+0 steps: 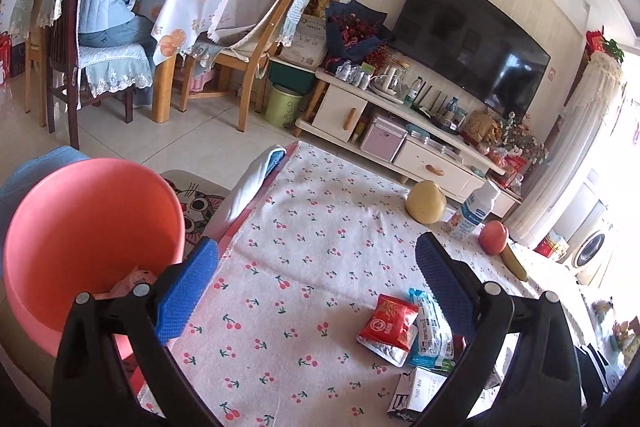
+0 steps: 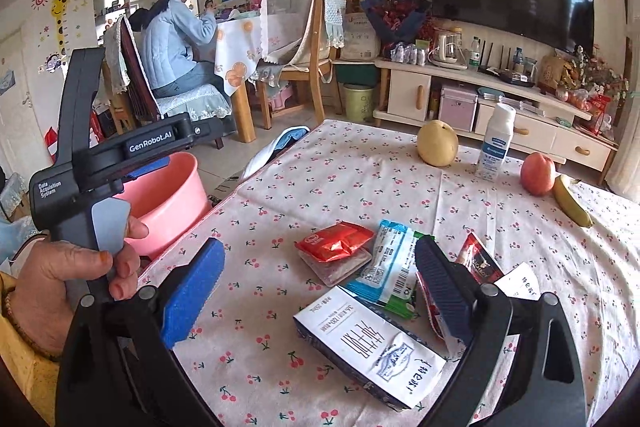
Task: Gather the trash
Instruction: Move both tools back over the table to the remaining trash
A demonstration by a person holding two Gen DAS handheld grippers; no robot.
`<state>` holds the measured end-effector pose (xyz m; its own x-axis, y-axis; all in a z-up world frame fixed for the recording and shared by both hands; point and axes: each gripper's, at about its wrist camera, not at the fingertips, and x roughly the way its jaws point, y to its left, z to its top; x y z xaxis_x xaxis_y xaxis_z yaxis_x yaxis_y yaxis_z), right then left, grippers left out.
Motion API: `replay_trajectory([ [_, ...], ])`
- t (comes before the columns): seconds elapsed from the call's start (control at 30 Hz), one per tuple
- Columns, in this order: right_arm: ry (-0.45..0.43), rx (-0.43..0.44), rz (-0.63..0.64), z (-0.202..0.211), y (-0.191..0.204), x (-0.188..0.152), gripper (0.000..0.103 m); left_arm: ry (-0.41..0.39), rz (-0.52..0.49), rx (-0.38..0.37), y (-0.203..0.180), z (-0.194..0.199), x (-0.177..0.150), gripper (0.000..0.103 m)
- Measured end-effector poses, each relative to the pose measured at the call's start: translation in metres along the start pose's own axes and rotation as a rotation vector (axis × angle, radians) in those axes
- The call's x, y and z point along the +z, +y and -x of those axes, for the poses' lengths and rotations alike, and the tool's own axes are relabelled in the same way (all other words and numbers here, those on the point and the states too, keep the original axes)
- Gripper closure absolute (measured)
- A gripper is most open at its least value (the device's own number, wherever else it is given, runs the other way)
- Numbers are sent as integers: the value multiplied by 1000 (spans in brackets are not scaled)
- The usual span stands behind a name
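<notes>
Trash lies on the cherry-print tablecloth (image 2: pixel 340 179): a red snack packet (image 2: pixel 334 239) (image 1: pixel 386 321), a blue-and-white wrapper (image 2: pixel 390 263) (image 1: pixel 428 331), a white milk carton (image 2: pixel 368 343) (image 1: pixel 416 393) and a red wrapper (image 2: pixel 478 261). A pink bin (image 1: pixel 92 227) (image 2: pixel 168 195) stands at the table's left edge with some trash in it. My left gripper (image 1: pixel 316 271) is open and empty, above the table beside the bin. My right gripper (image 2: pixel 320 287) is open, its fingers either side of the trash pile.
A pear (image 2: pixel 437 143), a white bottle (image 2: pixel 496 143), an apple (image 2: pixel 538 173) and a banana (image 2: pixel 572 201) stand at the table's far side. A TV cabinet (image 2: pixel 500 107), chairs and a seated person (image 2: pixel 176 35) are beyond.
</notes>
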<state>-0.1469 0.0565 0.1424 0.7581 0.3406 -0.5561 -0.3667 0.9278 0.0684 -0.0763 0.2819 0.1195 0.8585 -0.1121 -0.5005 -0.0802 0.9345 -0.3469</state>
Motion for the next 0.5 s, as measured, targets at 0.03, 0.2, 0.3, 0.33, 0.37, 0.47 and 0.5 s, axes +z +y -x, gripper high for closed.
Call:
replay_trajectory([
  [0.03,-4,-5,-4,2,-4,-1,8,1,-10,-14,-6,1,-3,4],
  [0.2,-19,-31,-7,10,-20,-7,8,2,-71,-51,-32,5,-15,4],
  [0.3,-21,-42,-16,12,-31,-11,8,13,-96,-57,-44,6,-23,4],
  [0.33,-21,-43,-20,13,-35,-12,8,19,-99,-59,-47,6,-25,4],
  [0.37,-20,-47,-22,14,-38,-14,8,24,-102,-60,-50,6,-28,4],
  [0.47,-23,-67,-26,16,-49,-18,8,34,-108,-67,-57,6,-35,4],
  [0.5,-25,-76,-23,17,-53,-19,8,38,-111,-71,-60,6,-37,4],
])
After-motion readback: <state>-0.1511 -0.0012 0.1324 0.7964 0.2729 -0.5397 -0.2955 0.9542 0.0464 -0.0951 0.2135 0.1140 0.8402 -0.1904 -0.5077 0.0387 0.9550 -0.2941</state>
